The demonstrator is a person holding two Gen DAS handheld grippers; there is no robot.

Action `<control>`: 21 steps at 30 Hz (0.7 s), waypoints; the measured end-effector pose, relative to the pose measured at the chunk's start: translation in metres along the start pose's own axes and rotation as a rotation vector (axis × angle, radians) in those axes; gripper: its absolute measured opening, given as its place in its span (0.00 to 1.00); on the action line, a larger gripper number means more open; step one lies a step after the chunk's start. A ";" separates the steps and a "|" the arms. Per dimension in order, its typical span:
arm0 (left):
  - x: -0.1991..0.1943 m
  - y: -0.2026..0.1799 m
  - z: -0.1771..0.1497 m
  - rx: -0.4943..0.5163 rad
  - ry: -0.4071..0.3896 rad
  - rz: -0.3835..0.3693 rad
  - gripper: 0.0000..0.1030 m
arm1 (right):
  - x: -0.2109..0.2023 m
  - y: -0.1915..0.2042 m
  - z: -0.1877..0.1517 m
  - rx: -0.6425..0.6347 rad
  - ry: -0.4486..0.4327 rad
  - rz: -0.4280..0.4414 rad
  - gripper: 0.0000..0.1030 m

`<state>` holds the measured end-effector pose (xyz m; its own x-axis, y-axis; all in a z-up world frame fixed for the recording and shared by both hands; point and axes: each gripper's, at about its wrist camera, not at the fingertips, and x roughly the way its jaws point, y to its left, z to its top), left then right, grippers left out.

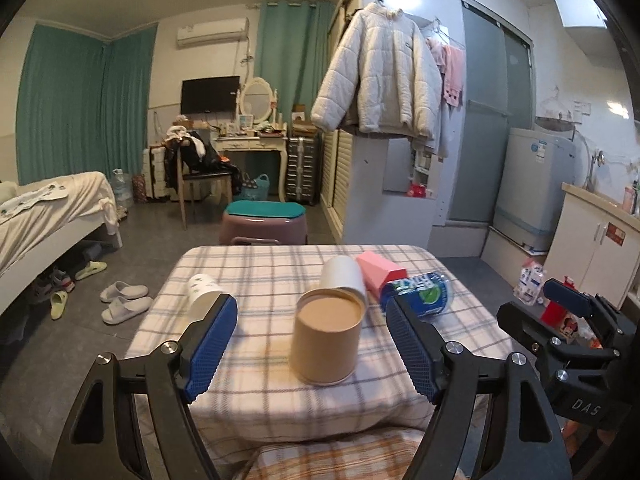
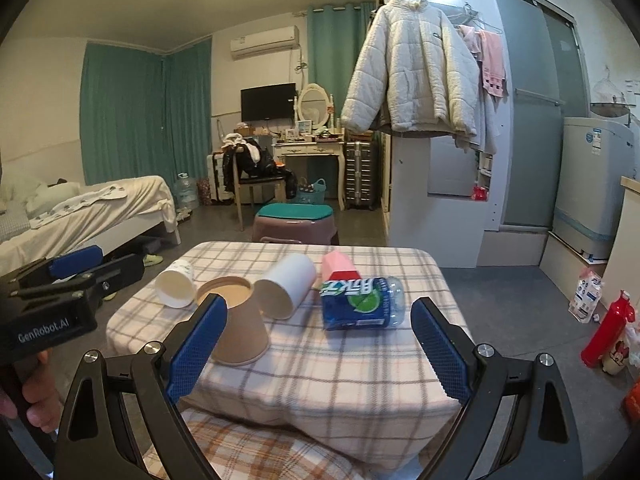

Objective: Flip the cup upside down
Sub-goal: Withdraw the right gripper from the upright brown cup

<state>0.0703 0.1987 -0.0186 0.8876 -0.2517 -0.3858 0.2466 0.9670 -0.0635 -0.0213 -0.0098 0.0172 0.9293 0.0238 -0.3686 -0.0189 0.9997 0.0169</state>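
Observation:
A brown paper cup [image 1: 326,338] stands upside down, narrow closed base up, near the front of the plaid-covered table [image 1: 256,360]; it also shows in the right wrist view [image 2: 238,322]. My left gripper [image 1: 310,346] is open, its blue pads either side of the cup without touching it. My right gripper [image 2: 320,350] is open and empty over the table's front, to the right of the cup. A white cup [image 2: 286,286] lies on its side behind the brown one. Another white cup [image 2: 176,282] lies at the table's left.
A pink box [image 2: 340,268] and a blue-labelled plastic bottle [image 2: 360,302] lie on the table's right half. A stool with a teal cushion [image 1: 264,220] stands behind the table. A red bottle [image 2: 608,330] stands on the floor at the right. A bed [image 1: 48,216] is at the left.

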 end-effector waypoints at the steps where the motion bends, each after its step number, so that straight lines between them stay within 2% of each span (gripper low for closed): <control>1: -0.001 0.004 -0.004 -0.009 -0.005 0.008 0.79 | 0.001 0.003 -0.003 -0.004 0.000 0.007 0.91; 7: -0.003 0.022 -0.027 -0.038 -0.038 0.060 0.87 | 0.013 0.016 -0.013 -0.015 -0.002 0.043 0.91; 10: -0.005 0.027 -0.032 -0.036 -0.055 0.083 0.96 | 0.018 0.020 -0.016 -0.011 -0.002 0.050 0.91; 13: -0.009 0.027 -0.035 -0.027 -0.077 0.098 1.00 | 0.021 0.022 -0.018 -0.003 -0.004 0.043 0.97; 21: -0.010 0.033 -0.037 -0.038 -0.066 0.117 1.00 | 0.022 0.021 -0.020 -0.003 -0.004 0.038 1.00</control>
<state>0.0548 0.2346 -0.0509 0.9335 -0.1379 -0.3311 0.1259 0.9904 -0.0574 -0.0081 0.0123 -0.0091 0.9295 0.0616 -0.3637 -0.0552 0.9981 0.0279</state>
